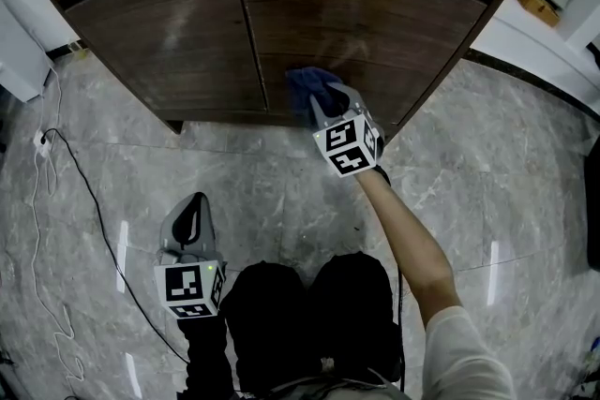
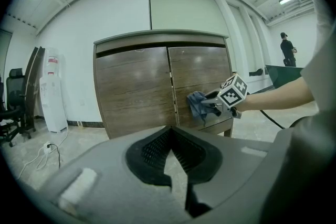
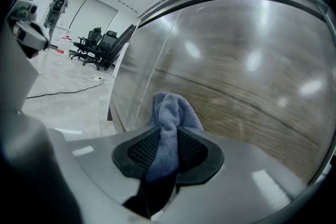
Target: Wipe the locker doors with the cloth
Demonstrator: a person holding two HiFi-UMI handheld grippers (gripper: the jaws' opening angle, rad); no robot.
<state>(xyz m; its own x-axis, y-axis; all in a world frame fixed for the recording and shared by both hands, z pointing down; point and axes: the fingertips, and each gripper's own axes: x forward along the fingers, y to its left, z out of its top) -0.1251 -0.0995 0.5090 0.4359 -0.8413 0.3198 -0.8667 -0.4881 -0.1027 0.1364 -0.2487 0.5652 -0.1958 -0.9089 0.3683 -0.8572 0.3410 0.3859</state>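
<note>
Grips one blue cloth (image 3: 170,110) in the right gripper (image 3: 168,147), fingers clamped on its middle, with a bunch poking out past the tips and a tail hanging back toward the camera. Presses that bunch against the right door (image 1: 375,23) of the one wooden locker, low down and near the seam between its two doors. Leaves the left door (image 1: 169,33) untouched. Reaches there with one bare forearm (image 1: 412,244) stretched out over the marble floor (image 1: 281,173).

Holds the left gripper (image 1: 192,211) low, well apart from the locker, just beside the person's dark knees and pointed at the doors. Has its fingers closed tip to tip, with nothing between them.

Counts two grippers, each with one marker cube, two doors, one cloth. Finds one black cable (image 1: 94,201) trailing across the floor at the left, one white water dispenser (image 2: 52,89) standing left of the locker, and one other person (image 2: 287,49) standing far off at the right.
</note>
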